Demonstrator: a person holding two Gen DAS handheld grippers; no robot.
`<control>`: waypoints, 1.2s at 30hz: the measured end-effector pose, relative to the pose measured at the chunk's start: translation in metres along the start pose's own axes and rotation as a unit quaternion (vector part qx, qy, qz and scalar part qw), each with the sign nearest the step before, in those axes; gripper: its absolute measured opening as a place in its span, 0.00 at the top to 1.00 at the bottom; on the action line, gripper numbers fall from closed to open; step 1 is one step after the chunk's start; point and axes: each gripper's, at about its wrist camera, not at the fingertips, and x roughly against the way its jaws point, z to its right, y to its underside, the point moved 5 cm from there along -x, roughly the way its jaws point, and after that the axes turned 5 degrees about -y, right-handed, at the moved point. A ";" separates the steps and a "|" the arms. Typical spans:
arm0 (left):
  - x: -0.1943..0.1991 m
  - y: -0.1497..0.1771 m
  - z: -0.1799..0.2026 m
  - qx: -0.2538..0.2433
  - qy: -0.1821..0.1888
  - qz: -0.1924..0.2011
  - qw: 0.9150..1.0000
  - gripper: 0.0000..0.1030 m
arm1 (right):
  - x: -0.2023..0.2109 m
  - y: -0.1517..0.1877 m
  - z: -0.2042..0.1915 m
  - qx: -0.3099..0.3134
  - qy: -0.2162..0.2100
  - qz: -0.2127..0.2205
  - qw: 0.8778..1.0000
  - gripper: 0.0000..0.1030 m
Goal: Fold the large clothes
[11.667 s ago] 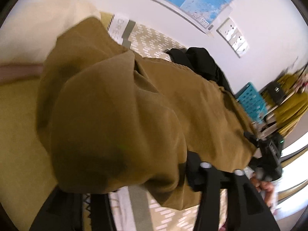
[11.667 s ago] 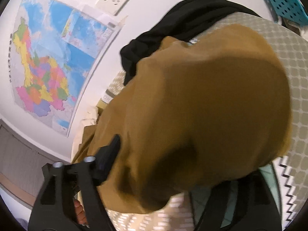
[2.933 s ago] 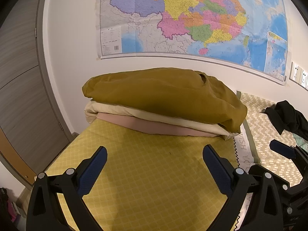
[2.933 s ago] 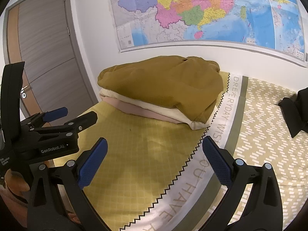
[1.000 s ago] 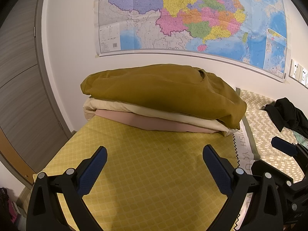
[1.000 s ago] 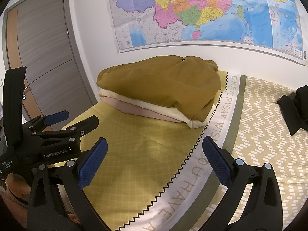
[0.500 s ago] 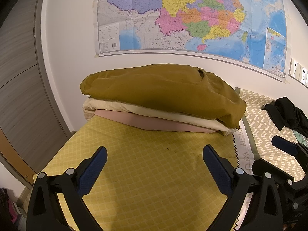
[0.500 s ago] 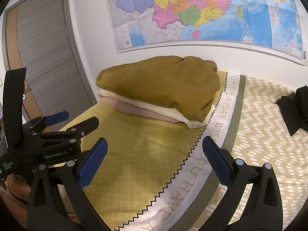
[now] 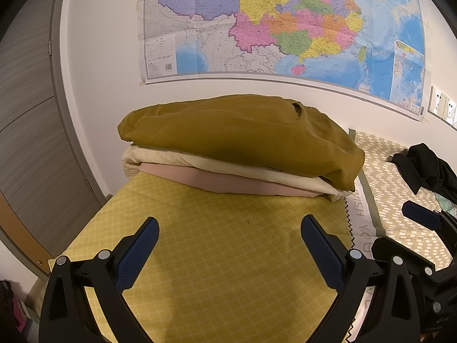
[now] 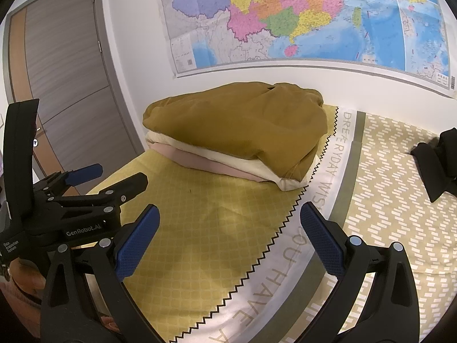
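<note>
Currently, both the left gripper and right gripper stood wide apart, holding nothing. Folded mustard garment lay atop cream and pink folded clothes on the bed near the wall.

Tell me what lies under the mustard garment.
Under the mustard garment lie a folded cream piece, then a pink piece, on the yellow cloth. Only their edges show; the rest is covered.
</note>
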 end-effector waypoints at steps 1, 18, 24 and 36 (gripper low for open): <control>-0.001 0.000 0.001 0.000 0.000 0.000 1.000 0.07 | 0.000 0.000 0.000 -0.001 0.000 0.000 1.000 0.06; -0.001 0.002 0.003 -0.002 0.002 -0.003 1.000 0.07 | 0.002 0.000 0.002 -0.002 -0.001 -0.001 1.000 0.06; -0.002 0.002 0.003 -0.003 0.001 -0.003 1.000 0.07 | 0.002 -0.001 0.001 -0.004 -0.001 0.000 1.000 0.06; -0.003 0.004 0.004 -0.002 0.003 -0.006 1.000 0.07 | 0.003 0.000 0.001 -0.004 -0.002 0.001 1.000 0.06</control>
